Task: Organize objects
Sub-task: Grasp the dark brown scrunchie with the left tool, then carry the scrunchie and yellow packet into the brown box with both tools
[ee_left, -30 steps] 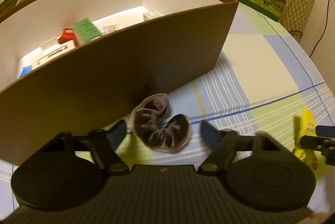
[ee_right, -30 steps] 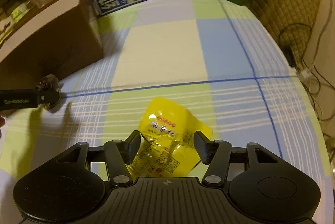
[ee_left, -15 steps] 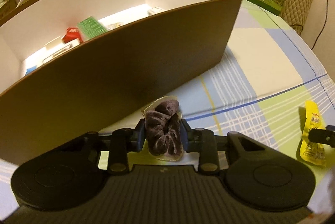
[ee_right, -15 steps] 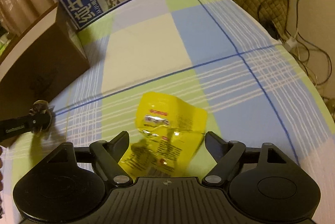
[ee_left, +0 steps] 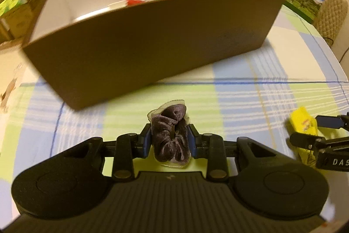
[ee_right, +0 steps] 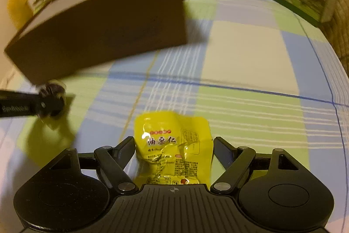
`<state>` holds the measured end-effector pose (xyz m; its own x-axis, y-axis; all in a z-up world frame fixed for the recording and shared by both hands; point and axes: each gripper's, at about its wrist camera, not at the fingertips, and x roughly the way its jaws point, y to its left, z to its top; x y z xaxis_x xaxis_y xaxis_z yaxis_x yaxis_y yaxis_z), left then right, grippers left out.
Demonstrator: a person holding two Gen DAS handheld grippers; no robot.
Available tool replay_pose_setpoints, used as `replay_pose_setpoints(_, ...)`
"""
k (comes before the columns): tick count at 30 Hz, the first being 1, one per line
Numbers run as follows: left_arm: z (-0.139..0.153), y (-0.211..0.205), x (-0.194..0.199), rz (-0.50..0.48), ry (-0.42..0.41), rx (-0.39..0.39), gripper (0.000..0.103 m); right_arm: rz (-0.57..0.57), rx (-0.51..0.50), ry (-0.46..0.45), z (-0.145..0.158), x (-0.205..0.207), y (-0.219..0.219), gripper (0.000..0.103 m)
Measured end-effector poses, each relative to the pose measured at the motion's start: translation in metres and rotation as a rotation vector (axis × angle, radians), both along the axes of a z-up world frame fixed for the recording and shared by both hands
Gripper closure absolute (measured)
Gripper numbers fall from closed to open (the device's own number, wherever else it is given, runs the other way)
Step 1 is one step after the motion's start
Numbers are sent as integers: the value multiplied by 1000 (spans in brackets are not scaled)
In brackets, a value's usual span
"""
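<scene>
Dark velvet scrunchie (ee_left: 170, 136) pinched across its middle between both pads of the left claw (ee_left: 169, 138), closed tight on it, at 6 o'clock of the left wrist view. Looks soft and very light, folds easily, so squeezed flat here; probably no danger of breaking, only of slipping out if held by the thin lace edge, so better gripped on the thick gathered part as now. Appears lifted a little above the checked surface (ee_left: 250, 89), though hard to tell for sure.

Yellow snack packet (ee_right: 172, 145) lying between the fingers of the right claw (ee_right: 173, 147), at 6 o'clock of the right wrist view. Claw open wide, each tip just beside a side edge of the packet, not yet pressing. Foil probably slippery and crinkly, contents lumpy; best taken across the full middle, not at a corner.

Brown box (ee_left: 152, 41) with white inside at 12 o'clock, open on top, some small items already within; likely place for both things
</scene>
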<state>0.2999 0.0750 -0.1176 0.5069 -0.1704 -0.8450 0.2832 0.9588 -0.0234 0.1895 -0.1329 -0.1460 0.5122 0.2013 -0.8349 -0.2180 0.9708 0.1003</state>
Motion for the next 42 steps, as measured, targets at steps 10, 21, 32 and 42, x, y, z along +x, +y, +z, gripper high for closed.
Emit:
replay_pose_setpoints(10,1,11,-14,44,11,2,74,-86,-10,5,1,-10,-2,27)
replay_pose_setpoints(21,3,9,-13,35,6,8,74,-11,-77,-40,-2,-15,8,46)
replay_pose_setpoints(32,9,10,-22,36,3,1,75,20,-39,-37,2,-21,10,49)
replay_pose_setpoints(42,27,13,-29,42,-26,-17,75,44,22,-84,30,-19,15,49)
